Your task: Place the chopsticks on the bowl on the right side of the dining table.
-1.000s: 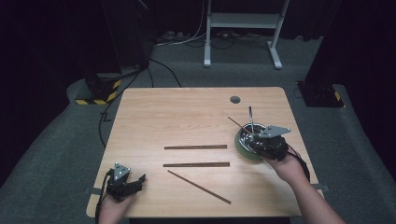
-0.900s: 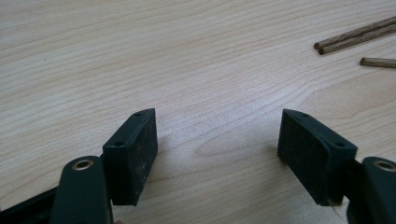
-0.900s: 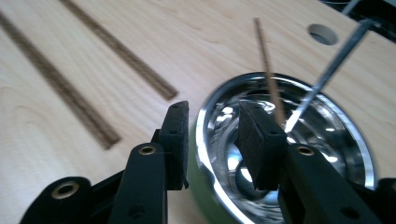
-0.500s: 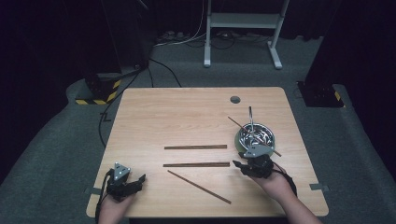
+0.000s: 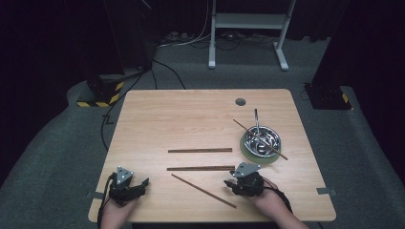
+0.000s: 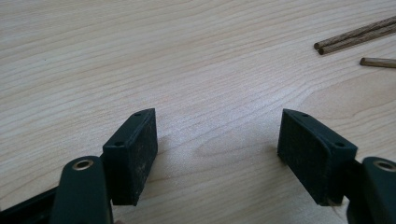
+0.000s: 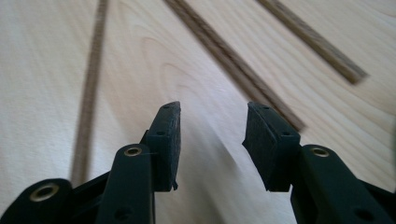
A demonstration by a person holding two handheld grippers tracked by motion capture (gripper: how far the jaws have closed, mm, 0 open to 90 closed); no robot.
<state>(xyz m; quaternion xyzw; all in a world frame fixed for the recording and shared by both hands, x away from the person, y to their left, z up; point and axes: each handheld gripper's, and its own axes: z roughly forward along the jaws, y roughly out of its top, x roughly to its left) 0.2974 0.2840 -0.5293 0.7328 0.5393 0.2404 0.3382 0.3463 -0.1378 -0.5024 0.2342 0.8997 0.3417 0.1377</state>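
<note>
My right gripper (image 5: 237, 181) sits near the table's (image 5: 200, 109) front edge, jaws parted and empty, pointing at the sticks. My left gripper (image 5: 135, 187) rests by the front left corner, jaws wide apart, nothing in them.

I judge the step to be picking up a stick. The nearest stick (image 5: 204, 191) lies aslant just left of my right gripper, its near end toward the front edge. To do it well I would square the jaws across its width, lower until the pads nearly touch the wood, and close near the middle so it does not tip.

Each stick is thin, dark brown, straight and lying flat. The middle stick (image 5: 200, 168) runs parallel to the front edge; the far stick (image 5: 199, 150) lies just beyond it. Farther, toward the right edge, another stick (image 5: 243, 127) leans across a metal bowl (image 5: 261, 140) on a green mat (image 5: 248, 153).
</note>
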